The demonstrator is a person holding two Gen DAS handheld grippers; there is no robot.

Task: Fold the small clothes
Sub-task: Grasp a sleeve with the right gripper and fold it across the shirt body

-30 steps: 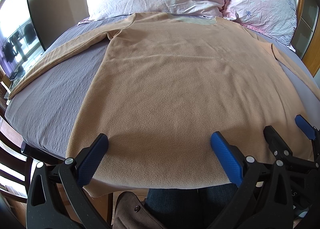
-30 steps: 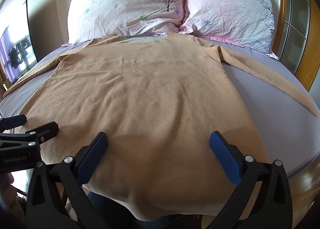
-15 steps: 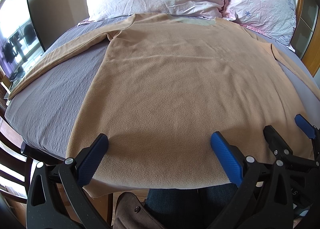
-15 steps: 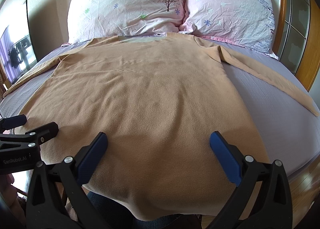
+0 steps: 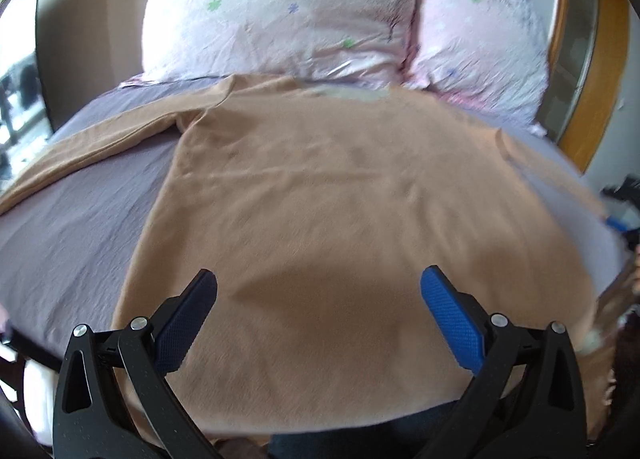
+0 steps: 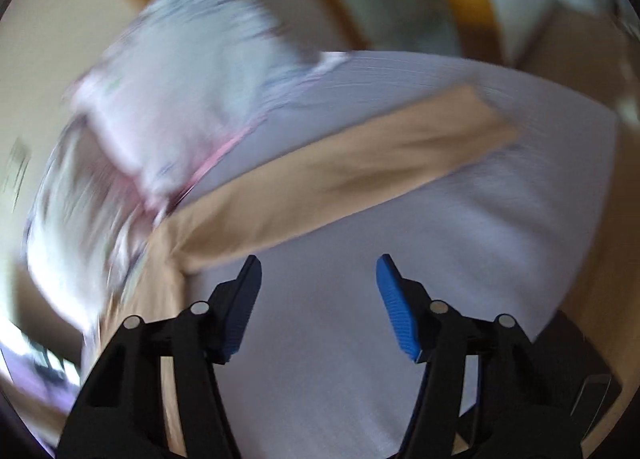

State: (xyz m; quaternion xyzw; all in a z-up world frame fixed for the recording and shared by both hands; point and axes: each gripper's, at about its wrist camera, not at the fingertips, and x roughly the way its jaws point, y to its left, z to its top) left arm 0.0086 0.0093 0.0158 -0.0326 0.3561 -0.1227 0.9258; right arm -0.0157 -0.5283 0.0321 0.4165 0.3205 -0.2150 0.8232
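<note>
A tan long-sleeved top [image 5: 340, 219] lies flat on the grey bed sheet [image 5: 72, 227], collar toward the pillows, sleeves spread out. My left gripper [image 5: 318, 291] is open and empty above the lower part of the top. In the blurred right wrist view my right gripper [image 6: 318, 279] is open and empty over bare sheet [image 6: 460, 259], just short of the top's right sleeve [image 6: 360, 175], which runs out to the right. The right gripper also shows at the right edge of the left wrist view [image 5: 624, 211].
Two pink flowered pillows [image 5: 280, 15] [image 5: 480, 47] stand at the head of the bed. A wooden frame [image 5: 600, 71] rises on the right. A dark screen [image 5: 24, 99] leans at the left. The bed's near edge is below my grippers.
My right gripper has swung quickly to the right, off the top's body and toward the right sleeve, narrowing somewhat. My left gripper has moved forward over the top.
</note>
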